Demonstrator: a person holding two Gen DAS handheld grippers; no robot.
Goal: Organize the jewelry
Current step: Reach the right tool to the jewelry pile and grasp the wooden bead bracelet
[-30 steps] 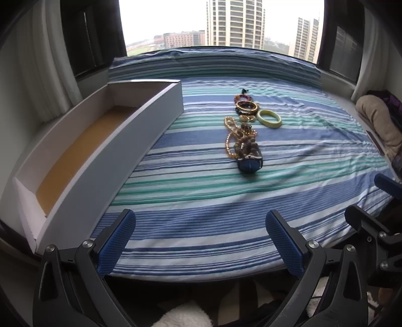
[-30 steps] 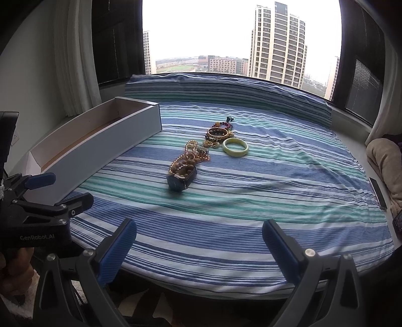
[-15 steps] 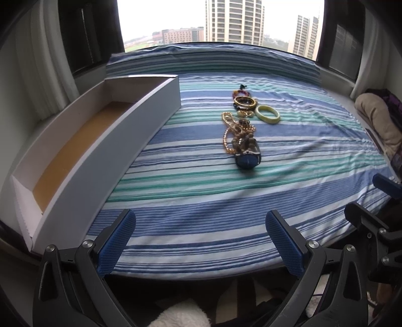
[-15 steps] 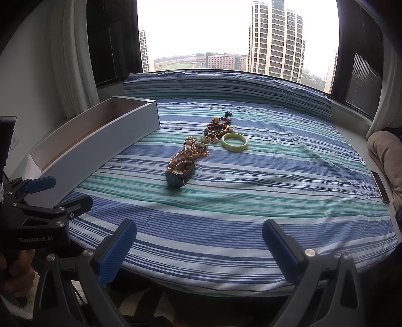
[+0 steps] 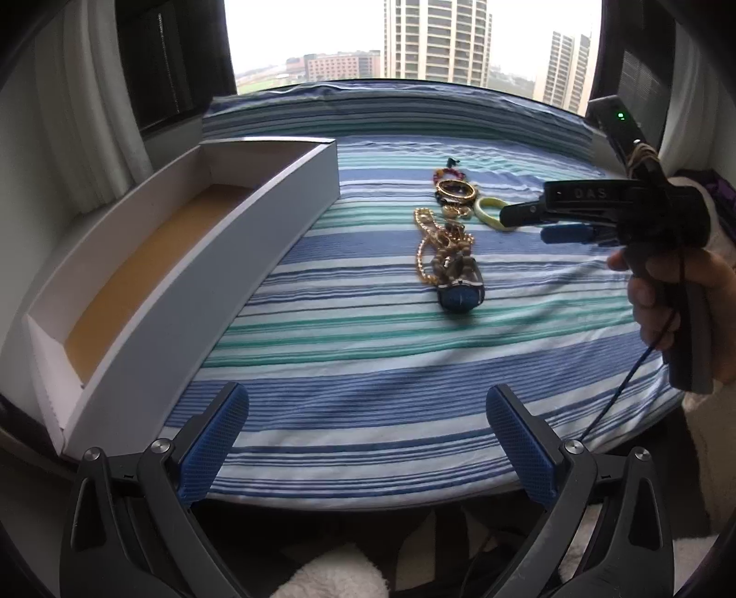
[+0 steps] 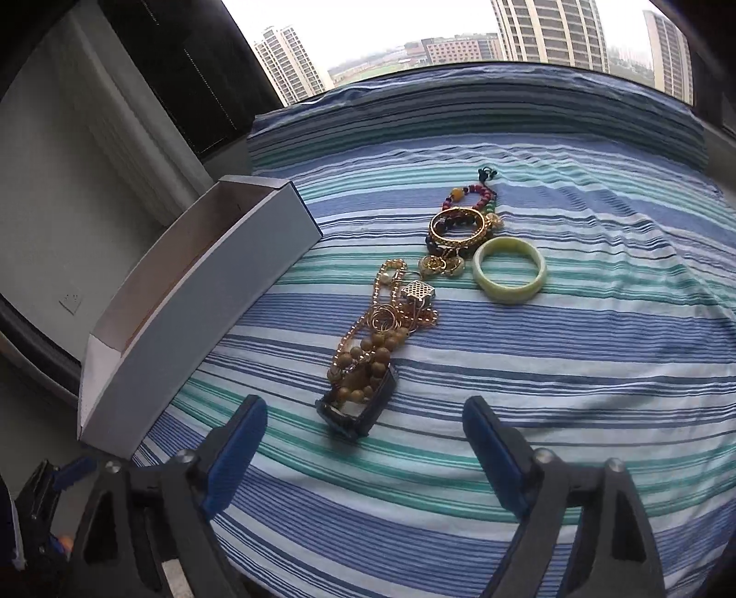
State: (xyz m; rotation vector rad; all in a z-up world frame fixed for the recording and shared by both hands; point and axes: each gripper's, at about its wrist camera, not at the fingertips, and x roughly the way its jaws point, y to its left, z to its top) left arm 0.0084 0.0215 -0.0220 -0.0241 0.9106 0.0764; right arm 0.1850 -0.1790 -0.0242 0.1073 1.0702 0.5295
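We hold our right claw (image 6: 363, 441) wide apart above the watch (image 6: 359, 407); our left claw (image 5: 365, 441) gapes, empty.

Striped bedspread (image 5: 368, 382) in blue, teal and white, spread over a bed by a wide window (image 5: 414, 41). Pale curtain (image 5: 83, 115) at left (bunched in folds). Tower blocks (image 6: 552, 32) outside, grey sky above.
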